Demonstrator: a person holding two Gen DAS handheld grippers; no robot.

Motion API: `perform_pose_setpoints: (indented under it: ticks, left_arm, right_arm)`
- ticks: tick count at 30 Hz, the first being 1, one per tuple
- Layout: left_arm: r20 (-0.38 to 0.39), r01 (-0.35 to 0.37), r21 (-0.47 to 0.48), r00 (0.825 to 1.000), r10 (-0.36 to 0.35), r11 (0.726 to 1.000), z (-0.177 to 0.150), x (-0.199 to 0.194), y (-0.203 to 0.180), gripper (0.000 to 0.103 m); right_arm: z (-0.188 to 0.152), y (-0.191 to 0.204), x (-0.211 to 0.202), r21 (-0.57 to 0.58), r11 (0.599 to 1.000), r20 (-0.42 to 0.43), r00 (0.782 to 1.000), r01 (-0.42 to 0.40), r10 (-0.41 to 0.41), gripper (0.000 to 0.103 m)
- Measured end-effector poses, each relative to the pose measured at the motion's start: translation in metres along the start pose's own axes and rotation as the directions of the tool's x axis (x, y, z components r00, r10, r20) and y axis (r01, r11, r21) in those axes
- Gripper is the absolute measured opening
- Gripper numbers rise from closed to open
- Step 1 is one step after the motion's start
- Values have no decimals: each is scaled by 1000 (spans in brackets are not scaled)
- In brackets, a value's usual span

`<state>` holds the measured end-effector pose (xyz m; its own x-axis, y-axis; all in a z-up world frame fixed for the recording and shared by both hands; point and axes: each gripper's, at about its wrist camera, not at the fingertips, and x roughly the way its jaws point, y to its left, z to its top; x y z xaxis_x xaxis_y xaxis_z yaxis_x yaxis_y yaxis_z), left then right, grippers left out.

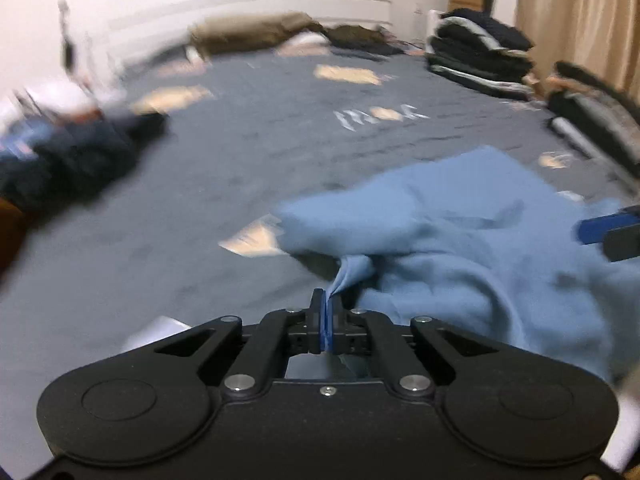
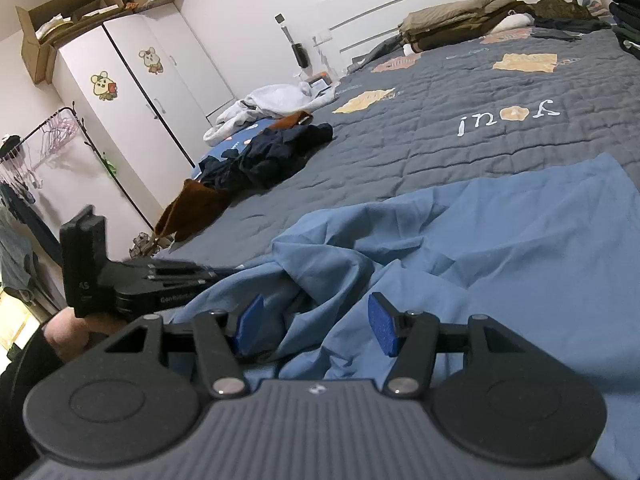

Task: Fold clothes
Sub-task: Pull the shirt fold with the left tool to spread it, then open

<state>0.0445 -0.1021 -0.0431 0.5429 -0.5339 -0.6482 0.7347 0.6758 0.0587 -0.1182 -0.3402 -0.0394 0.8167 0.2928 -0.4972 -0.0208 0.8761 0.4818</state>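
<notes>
A light blue garment (image 1: 472, 240) lies rumpled on the grey quilted bed (image 1: 260, 152). My left gripper (image 1: 326, 312) is shut on a pinched edge of it and holds that edge up. In the right wrist view the same garment (image 2: 480, 248) spreads over the bed (image 2: 420, 140). My right gripper (image 2: 316, 324) is open, its blue pads (image 2: 382, 328) on either side of a fold of the cloth. The left gripper's body (image 2: 132, 280) shows at the left, and the right gripper's finger (image 1: 612, 232) at the right edge of the left wrist view.
A heap of dark clothes (image 2: 264, 156) and a brown piece (image 2: 192, 208) lie at the bed's left edge, white clothes (image 2: 272, 104) beyond. Folded dark stacks (image 1: 480, 52) stand at the far right. Olive bedding (image 2: 452, 20) lies at the headboard. A white wardrobe (image 2: 132, 92) and hanger rack (image 2: 52, 136) stand left.
</notes>
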Motion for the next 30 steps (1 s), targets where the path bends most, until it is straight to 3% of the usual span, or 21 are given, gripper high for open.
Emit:
perform_pose_setpoints:
  ticks: [3,6,9,11,12,20,22,24,25,28,30]
  left_arm:
    - [31,-150,-38,988,151,988,5,-5,11,1]
    - [78,-305,-120,946,315,945,9,-12,28,1]
    - [167,-402,-239,880,445,884,15,-31,46,1]
    - [211,-480,-279,814,541,832,17,-42,54,1]
    - [208,-503,-292,797,567,814,18,-44,58,1]
    - [53,-612,-392,731,681,687,6,-37,99,1]
    - [19,-644,-403,704,710,650,1,-39,109,1]
    - [-24,-658,-425,695,718,622,-8,-45,118,1]
    - [-48,-657,-422,704,709,624,-11,-46,122,1]
    - [-100,-643,-415,736,670,644,-20,-47,127,2]
    - [-91,-596,-431,776,624,677,-23,-52,125,4]
  right_arm:
    - [-1,0,0,-1,1000,-4,1000,0,0,57]
    - [-2,0,0,-4,1000,-5,1000,-1,1,57]
    - [-2,-1,-1,-2,1000,-1,1000,2,-2,57]
    - [-1,-2,-1,4,1000,2,1000,5,-5,57]
    - [-1,-2,-1,6,1000,3,1000,7,-7,57]
    - [0,-3,-2,13,1000,9,1000,20,-20,57]
    - [1,-5,-1,19,1000,9,1000,24,-25,57]
    - [1,-7,-1,23,999,9,1000,29,-30,57]
    - [1,-8,-1,23,999,7,999,31,-32,57]
    - [1,-10,-1,24,999,8,999,38,-38,57]
    - [0,-10,-2,24,999,12,999,40,-41,57]
